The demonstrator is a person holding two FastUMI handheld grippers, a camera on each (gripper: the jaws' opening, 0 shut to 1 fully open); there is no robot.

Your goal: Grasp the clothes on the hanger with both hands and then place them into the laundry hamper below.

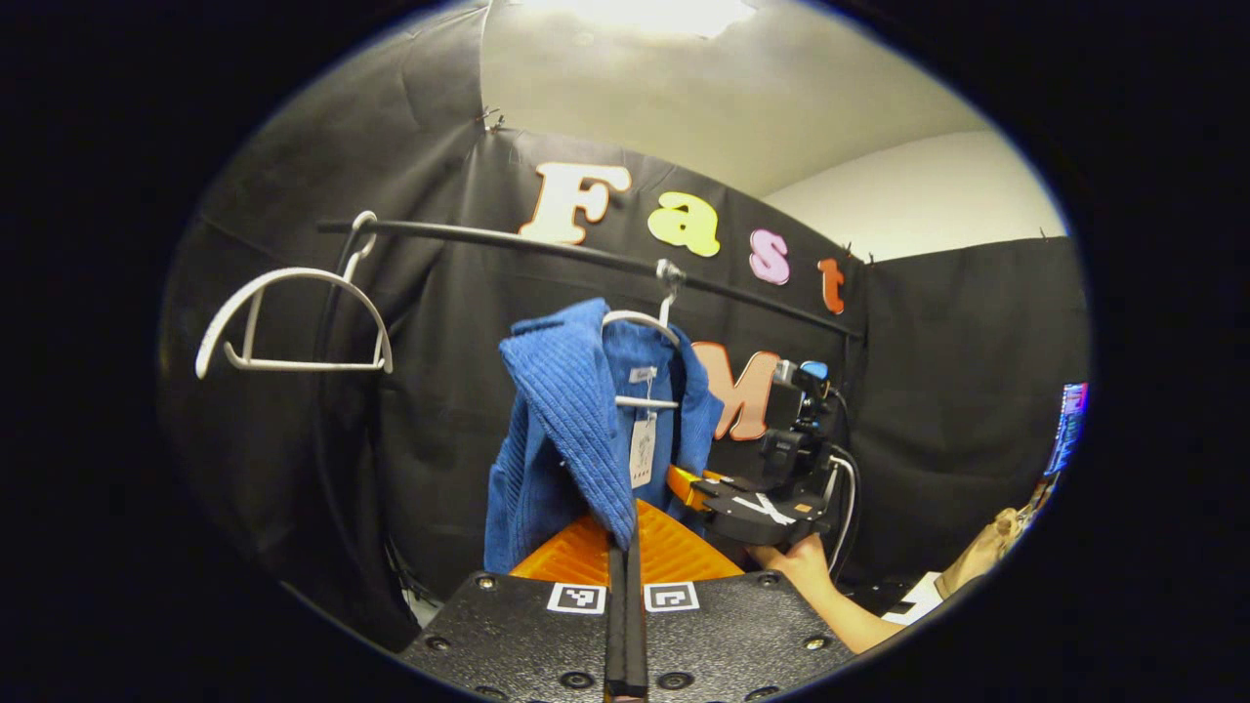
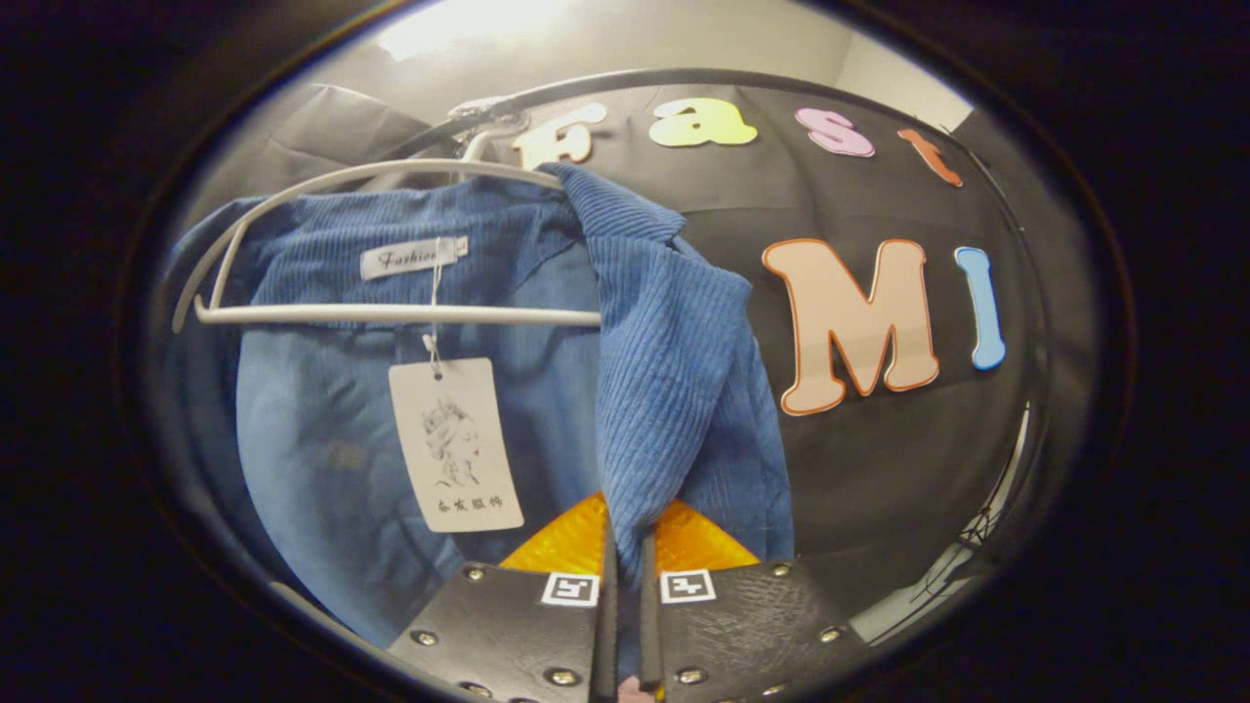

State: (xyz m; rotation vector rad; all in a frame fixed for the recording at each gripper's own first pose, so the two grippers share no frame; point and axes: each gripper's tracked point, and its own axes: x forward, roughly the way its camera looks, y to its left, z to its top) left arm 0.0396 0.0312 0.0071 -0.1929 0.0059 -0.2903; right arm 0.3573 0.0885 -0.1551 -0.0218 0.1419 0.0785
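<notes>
The blue ribbed garment (image 1: 566,430) hangs on a white hanger (image 1: 645,322), whose hook sits over the black rail (image 1: 547,246); the rail serves as landmark below. The garment is directly under the rail, at about the middle of its length. A second white hanger (image 1: 293,322), bare, hangs from the rail near its left end, well apart from the garment. A paper tag (image 1: 642,451) dangles on a string inside the open front of the garment, below the hanger's crossbar.

Left tool (image 1: 625,586): fingers drawn together with almost no gap. The lower tip of the garment's near front panel runs down into the line between them; both fingers appear to press on the cloth.

Right tool (image 2: 625,596): in the right gripper view its fingers stand close together with a narrow strip of blue cloth between them, the collar-side flap of the garment (image 2: 664,371) dropping straight into that gap. Both fingers bear on the fabric. In the left gripper view this tool shows below the rail's right portion, just beside the garment's right edge, held by a hand (image 1: 796,561).

In the right gripper view the hanger (image 2: 391,314), the tag (image 2: 454,444) and a sewn neck label (image 2: 412,258) lie left of the gripped flap, under the rail (image 2: 684,80).
</notes>
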